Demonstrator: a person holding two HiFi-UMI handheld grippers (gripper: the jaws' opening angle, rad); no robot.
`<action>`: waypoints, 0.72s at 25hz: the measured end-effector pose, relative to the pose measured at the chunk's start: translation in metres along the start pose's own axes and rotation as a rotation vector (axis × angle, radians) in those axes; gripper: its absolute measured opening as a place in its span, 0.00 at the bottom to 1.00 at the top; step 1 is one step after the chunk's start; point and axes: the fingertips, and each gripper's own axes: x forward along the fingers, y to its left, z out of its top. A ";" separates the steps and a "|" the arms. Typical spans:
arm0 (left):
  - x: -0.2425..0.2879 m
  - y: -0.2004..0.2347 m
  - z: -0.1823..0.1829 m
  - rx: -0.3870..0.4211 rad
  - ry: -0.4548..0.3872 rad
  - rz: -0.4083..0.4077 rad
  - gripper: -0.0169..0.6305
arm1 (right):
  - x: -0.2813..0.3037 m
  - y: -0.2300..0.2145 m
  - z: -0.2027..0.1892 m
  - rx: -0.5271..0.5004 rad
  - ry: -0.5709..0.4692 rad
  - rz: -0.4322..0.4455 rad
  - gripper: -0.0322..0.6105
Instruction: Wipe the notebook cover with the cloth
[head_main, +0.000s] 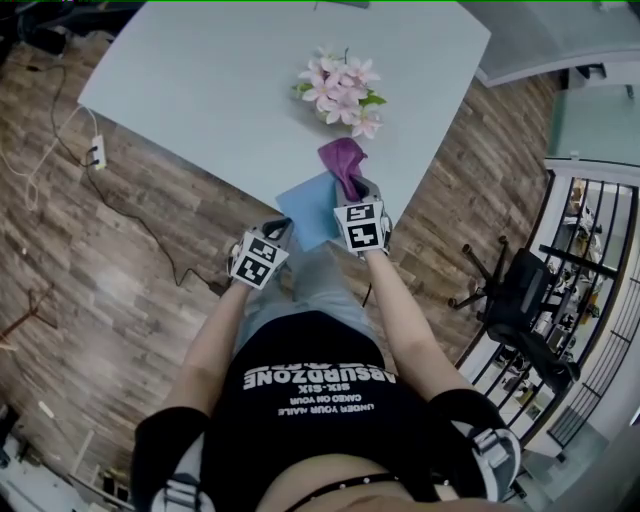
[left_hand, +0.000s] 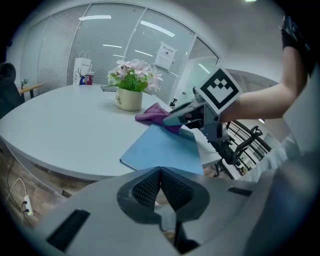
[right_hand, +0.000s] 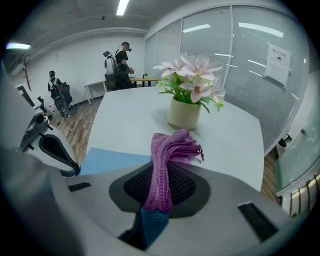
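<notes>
A blue notebook (head_main: 312, 208) lies flat at the near edge of the pale table (head_main: 220, 90); it also shows in the left gripper view (left_hand: 162, 150) and partly in the right gripper view (right_hand: 112, 161). My right gripper (right_hand: 161, 187) is shut on a purple cloth (right_hand: 167, 160), which bunches out past the jaws. In the head view the cloth (head_main: 343, 160) hangs over the notebook's far right corner, held by the right gripper (head_main: 356, 192). My left gripper (left_hand: 161, 186) is shut with nothing in it, off the table's edge, near the notebook's near left corner (head_main: 276, 232).
A cream pot of pink flowers (head_main: 342, 92) stands just beyond the cloth. A black office chair (head_main: 520, 300) sits on the wood floor at the right. A power strip and cable (head_main: 96, 152) lie on the floor at the left. People stand far off (right_hand: 121, 62).
</notes>
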 end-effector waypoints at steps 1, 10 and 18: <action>0.000 0.000 0.000 -0.004 -0.002 0.001 0.05 | 0.000 0.005 0.001 -0.008 0.000 0.009 0.17; 0.000 0.001 -0.001 -0.025 -0.004 -0.007 0.05 | 0.002 0.046 0.007 0.012 -0.004 0.111 0.17; 0.000 0.001 0.000 -0.038 -0.009 -0.010 0.05 | -0.001 0.085 0.011 -0.011 0.003 0.251 0.17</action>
